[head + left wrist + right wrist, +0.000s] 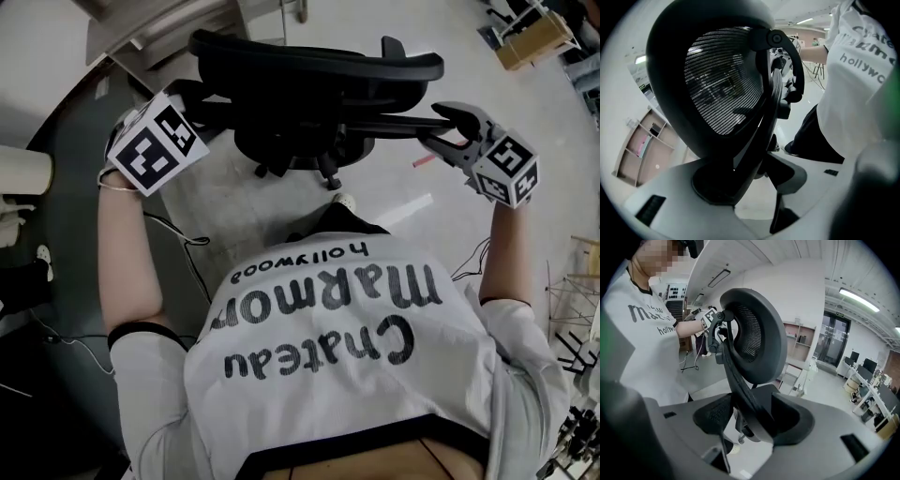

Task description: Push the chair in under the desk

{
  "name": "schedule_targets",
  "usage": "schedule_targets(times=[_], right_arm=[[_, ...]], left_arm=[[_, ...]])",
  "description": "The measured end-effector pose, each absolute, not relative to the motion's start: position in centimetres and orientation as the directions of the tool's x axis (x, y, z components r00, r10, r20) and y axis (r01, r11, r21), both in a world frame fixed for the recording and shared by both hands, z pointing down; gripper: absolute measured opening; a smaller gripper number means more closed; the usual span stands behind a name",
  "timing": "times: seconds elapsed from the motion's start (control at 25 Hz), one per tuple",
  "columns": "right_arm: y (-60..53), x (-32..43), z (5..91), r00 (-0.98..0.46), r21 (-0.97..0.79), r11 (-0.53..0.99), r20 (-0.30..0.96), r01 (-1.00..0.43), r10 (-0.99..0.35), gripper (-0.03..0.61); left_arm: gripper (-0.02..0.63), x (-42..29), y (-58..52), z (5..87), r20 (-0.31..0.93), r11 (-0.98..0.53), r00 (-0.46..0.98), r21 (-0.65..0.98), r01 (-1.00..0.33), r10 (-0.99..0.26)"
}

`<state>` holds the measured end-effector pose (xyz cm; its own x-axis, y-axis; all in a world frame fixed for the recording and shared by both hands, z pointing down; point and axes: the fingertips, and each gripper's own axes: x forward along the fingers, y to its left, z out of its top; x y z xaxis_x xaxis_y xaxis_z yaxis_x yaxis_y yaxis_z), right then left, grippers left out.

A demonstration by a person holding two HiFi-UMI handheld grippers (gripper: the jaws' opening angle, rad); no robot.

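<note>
Office chair (319,66) is directly in front of the person, with its backrest facing them and its wheeled base further out on the floor.

Left gripper (178,122) is at the backrest's left edge, right gripper (448,129) at the right edge. The backrest's width runs from one gripper to the other, so each hand covers its own side and neither is nearer.

- **Left gripper view:** jaws spread, and the dark frame beside the mesh runs down through the gap. I see no clamping.
- **Right gripper view:** the same. Jaws are wide and the curved frame edge passes between them, not pinched.

My read is that the push goes away from the person, square to that left-right axis. Uneven pressure from the two hands would probably swivel the chair rather than roll it.

A pale furniture edge (141,33) shows beyond the chair at upper left. It may be the desk, but I can't confirm that.
</note>
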<state>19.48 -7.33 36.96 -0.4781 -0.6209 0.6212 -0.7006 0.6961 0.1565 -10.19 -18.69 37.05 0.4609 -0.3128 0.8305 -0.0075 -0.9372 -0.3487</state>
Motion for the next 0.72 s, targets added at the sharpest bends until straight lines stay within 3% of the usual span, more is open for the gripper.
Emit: schedule_targets(times=[0.4, 0.56, 0.72], right_arm=[[-8.8, 15.7, 36.5, -0.582, 0.174, 0.803, 0.604, -0.570, -0.544, 0.265], [-9.6, 13.5, 37.8, -0.659, 0.100, 0.861, 0.602, -0.499, -0.451, 0.330], [-9.3, 10.4, 38.6, -0.694, 0.111, 0.930, 0.636, -0.351, -0.338, 0.276]], left_arm=[[0.222, -15.4, -15.4, 36.9, 0.818, -0.916, 0.414, -0.378, -0.137, -0.399], [0.227, -17.4, -14.5, 36.9, 0.832, -0.910, 0.370, -0.365, -0.198, -0.414], [0.238, -19.8, -13.7, 37.7, 0.853, -0.895, 0.302, -0.349, -0.277, -0.426]])
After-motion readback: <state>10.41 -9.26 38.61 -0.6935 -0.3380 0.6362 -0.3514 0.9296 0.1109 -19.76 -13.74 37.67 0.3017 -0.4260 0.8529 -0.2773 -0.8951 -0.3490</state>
